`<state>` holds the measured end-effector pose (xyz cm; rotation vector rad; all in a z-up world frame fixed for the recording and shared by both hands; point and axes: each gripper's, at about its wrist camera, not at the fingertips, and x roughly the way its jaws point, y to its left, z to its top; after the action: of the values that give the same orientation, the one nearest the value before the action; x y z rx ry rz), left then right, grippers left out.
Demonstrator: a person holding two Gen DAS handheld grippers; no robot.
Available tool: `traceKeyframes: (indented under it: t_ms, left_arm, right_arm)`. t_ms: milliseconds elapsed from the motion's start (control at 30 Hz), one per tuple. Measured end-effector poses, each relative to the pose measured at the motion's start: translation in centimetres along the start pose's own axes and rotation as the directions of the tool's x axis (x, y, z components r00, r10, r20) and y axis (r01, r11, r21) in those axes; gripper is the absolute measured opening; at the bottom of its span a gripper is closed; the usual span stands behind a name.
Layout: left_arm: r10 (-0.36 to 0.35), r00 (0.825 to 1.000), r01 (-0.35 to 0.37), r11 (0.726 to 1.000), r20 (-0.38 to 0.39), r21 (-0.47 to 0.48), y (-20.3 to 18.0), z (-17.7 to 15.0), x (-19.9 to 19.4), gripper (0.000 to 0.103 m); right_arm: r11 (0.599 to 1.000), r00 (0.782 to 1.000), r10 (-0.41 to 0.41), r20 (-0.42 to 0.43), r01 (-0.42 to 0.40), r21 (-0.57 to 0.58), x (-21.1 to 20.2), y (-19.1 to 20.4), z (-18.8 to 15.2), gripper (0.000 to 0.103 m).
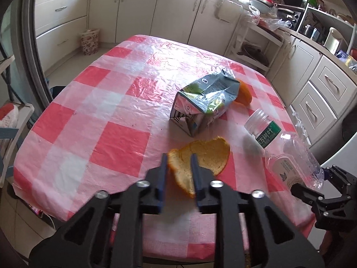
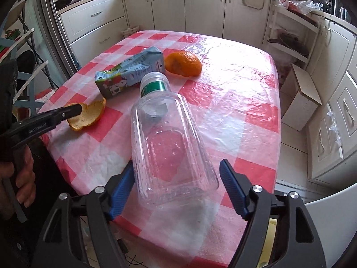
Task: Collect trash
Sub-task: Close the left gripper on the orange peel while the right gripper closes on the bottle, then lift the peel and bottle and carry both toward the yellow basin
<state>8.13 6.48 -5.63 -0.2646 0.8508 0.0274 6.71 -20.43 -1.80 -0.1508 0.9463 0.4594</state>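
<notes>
My left gripper (image 1: pixel 178 156) is shut on the near edge of an orange peel (image 1: pixel 207 154), which lies at the table's near side; the peel also shows in the right wrist view (image 2: pixel 89 116). My right gripper (image 2: pixel 176 165) is open, its blue fingers on either side of the base of a clear plastic bottle (image 2: pixel 165 138) lying on the table, also visible in the left wrist view (image 1: pixel 287 151). A crushed milk carton (image 1: pixel 205 98) lies mid-table. A second orange peel (image 2: pixel 184 63) sits beyond it.
The table wears a red-and-white checked plastic cover (image 1: pixel 107 116). Kitchen cabinets (image 1: pixel 138 9) line the far walls. A small floral bin (image 1: pixel 90 41) stands on the floor behind the table. A cardboard box (image 2: pixel 301 98) stands on the floor at the right.
</notes>
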Motion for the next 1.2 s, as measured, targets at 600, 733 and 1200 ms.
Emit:
traceKeyframes:
  t_ms: [600, 733, 1200]
  left_arm:
    - [-0.013, 1.000, 0.011, 0.995, 0.028, 0.098, -1.6, -0.5, 0.9, 0.013]
    - [-0.022, 0.999, 0.019, 0.994, 0.024, 0.109, -1.9, -0.7, 0.9, 0.013]
    - [-0.019, 1.000, 0.016, 0.993, 0.023, 0.113, -2.1, -0.9, 1.3, 0.015]
  right_arm:
    - [0.999, 1.000, 0.011, -0.005, -0.012, -0.034, 1.5, 1.3, 0.8, 0.056]
    - [1.000, 1.000, 0.004, -0.011, -0.005, -0.020, 1.2, 0.7, 0.5, 0.056]
    - [1.000, 1.000, -0.004, -0.019, 0.003, -0.031, 1.7, 1.0, 0.2, 0.056]
